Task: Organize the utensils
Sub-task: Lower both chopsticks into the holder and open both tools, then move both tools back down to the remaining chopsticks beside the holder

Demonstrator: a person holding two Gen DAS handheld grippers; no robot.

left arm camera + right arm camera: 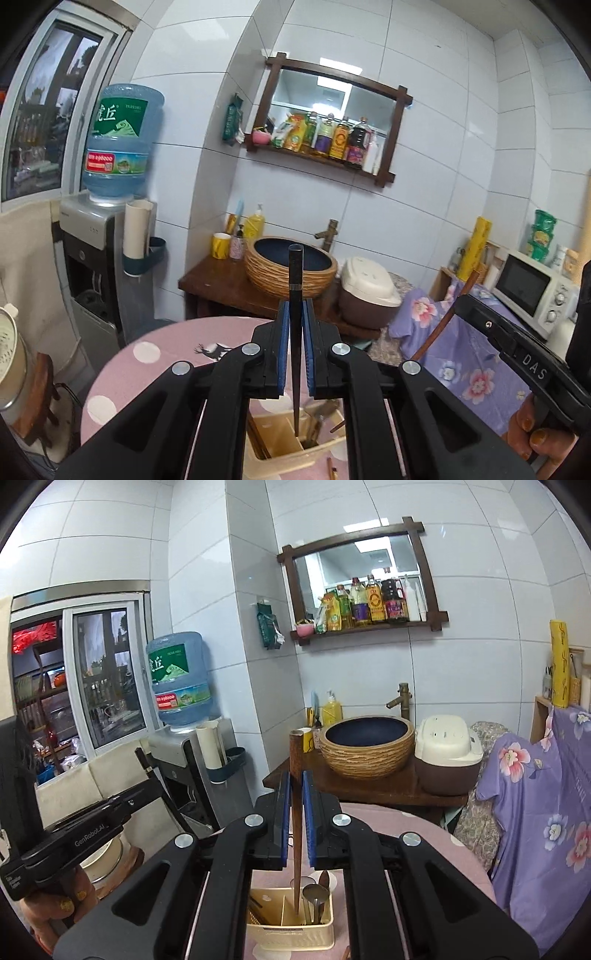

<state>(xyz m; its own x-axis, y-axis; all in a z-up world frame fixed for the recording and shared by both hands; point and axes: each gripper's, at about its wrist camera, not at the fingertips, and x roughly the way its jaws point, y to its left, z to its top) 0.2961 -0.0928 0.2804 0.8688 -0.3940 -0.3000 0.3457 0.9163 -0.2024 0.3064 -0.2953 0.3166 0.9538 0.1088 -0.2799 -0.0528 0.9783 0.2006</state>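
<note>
My left gripper point(295, 314) is shut on a black chopstick point(295, 280) that stands upright, its thin tip hanging over a cream utensil holder point(280, 443) on the pink dotted table point(155, 354). My right gripper point(295, 786) is shut on a brown wooden chopstick point(295, 760), also upright, tip just above the same cream utensil holder point(291, 930). That holder has compartments with metal spoons point(314, 897) and other sticks inside. Each gripper shows in the other's view: the right gripper's body point(517, 350) with a hand, the left gripper's body point(74, 842).
Behind the table stands a wooden counter with a woven basin point(291, 269), a rice cooker point(369, 291) and bottles. A water dispenser point(92, 258) is at the left, a microwave point(528, 291) and purple flowered cloth point(461, 362) at the right. A loose stick point(330, 469) lies by the holder.
</note>
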